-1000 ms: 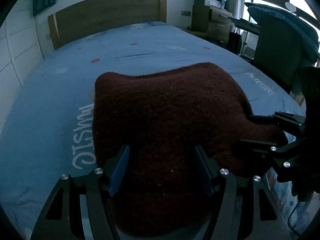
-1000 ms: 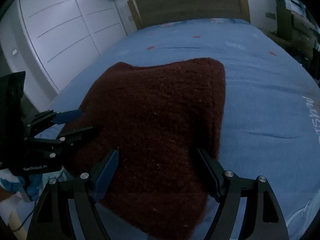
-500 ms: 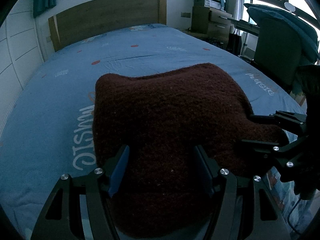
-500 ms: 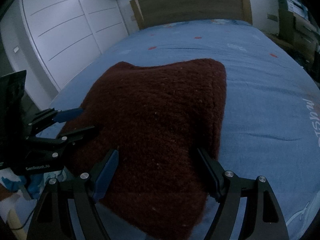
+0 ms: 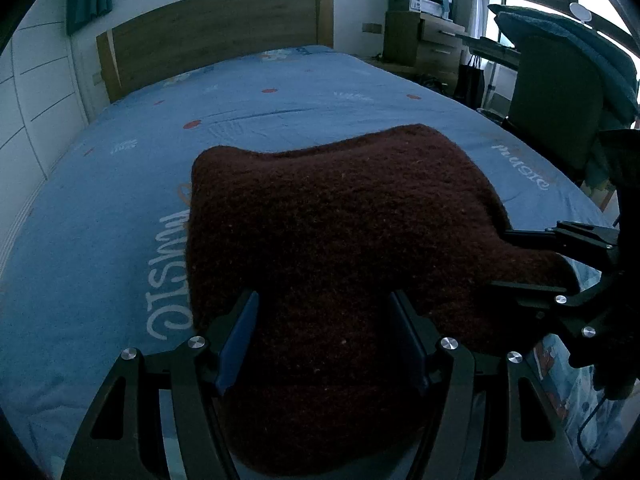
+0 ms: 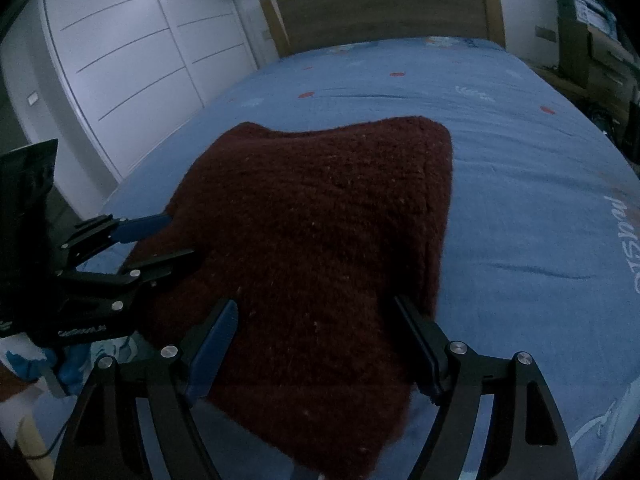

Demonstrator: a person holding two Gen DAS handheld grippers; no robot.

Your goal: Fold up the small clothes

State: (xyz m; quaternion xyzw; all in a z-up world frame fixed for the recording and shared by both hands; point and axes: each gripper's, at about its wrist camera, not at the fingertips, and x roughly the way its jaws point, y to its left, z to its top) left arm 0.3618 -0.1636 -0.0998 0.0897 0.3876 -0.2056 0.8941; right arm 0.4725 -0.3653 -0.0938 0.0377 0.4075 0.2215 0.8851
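Blue bed (image 5: 100, 280) is spread under a dark red knit (image 5: 340, 240). Near edge should be gripped evenly; left gripper (image 5: 324, 340) and right gripper (image 6: 316, 344) fingers are held apart.

Ahead of the black, blue-padded left claw (image 5: 324, 340): dark maroon knit garment (image 5: 340, 232); blue bedsheet (image 5: 100, 220), red-dotted, white-lettered.

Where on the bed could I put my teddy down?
Bare blue bedsheet lies between the fuzzy dark-red knitted garment and the wooden headboard, and on the sheet's window side. The near edge is crowded: both grippers' fingers straddle the garment.
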